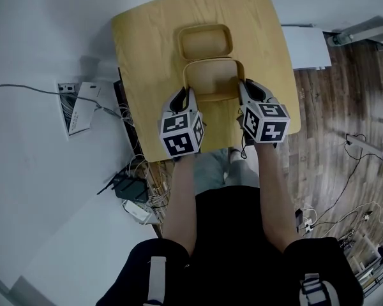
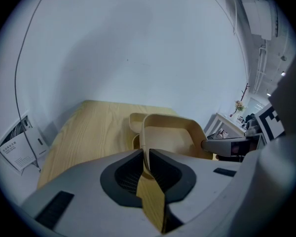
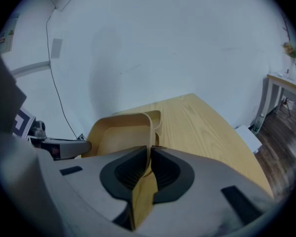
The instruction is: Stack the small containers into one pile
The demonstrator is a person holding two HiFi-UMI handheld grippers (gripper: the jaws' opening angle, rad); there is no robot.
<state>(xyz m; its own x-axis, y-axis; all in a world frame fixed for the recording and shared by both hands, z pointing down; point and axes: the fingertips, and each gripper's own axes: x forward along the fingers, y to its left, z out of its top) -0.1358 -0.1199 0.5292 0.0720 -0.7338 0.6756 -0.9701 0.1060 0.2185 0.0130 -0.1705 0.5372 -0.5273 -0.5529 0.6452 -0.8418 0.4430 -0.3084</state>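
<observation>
black shirt (image 1: 226, 234) and two bare forearms (image 1: 182, 196) nearest, low in the head view, stretched toward 12 o'clock. just past them the left gripper (image 2: 147, 154), clenched on the left wall of the near tan container (image 1: 214, 78), thin wall pinched between the dark pads (image 2: 123, 174). likewise the right gripper (image 3: 149, 157), clamped on that container's right wall. near tan container so gripped from 9 and 3 o'clock, over the middle of the wooden table (image 1: 140, 37); raised or resting, cannot tell. second tan container (image 1: 205, 41) just beyond at 12 o'clock, empty, its near rim meeting the gripped one's far rim. white side table (image 1: 306, 46) at 2 o'clock. white box (image 1: 76, 110) and grey cable (image 1: 25, 89) on the floor at 9 o'clock.
</observation>
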